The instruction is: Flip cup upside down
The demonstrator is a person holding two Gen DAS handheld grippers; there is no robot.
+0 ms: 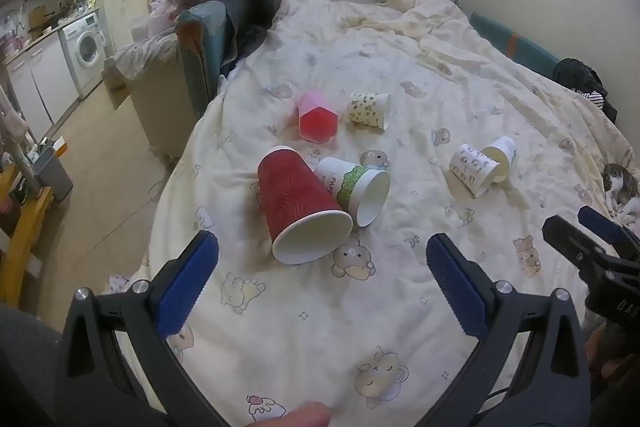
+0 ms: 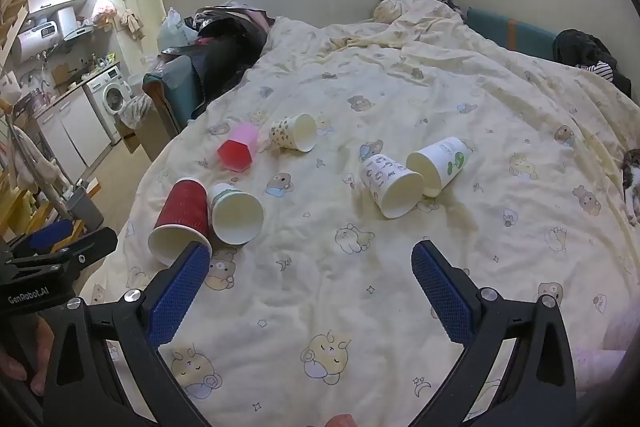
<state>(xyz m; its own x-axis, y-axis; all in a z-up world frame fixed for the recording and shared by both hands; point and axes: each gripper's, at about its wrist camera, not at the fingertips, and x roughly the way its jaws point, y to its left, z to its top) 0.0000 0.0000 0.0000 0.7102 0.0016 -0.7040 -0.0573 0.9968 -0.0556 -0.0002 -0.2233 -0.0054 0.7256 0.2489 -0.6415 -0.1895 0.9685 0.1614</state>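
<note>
Both claws, left claw (image 1: 322, 259) and right claw (image 2: 310, 267), hover spread above the cups (image 1: 304, 203).

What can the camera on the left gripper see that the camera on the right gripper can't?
Only the left wrist view shows the letters "PAP" on the side of the green-band cup, and the right gripper at its edge. Only the right wrist view shows the green leaf print on the leaf cup, and the left gripper at its edge. Both show six cups lying on their sides on the bear-print blanket, including the red cup, plus the washing machine.
</note>
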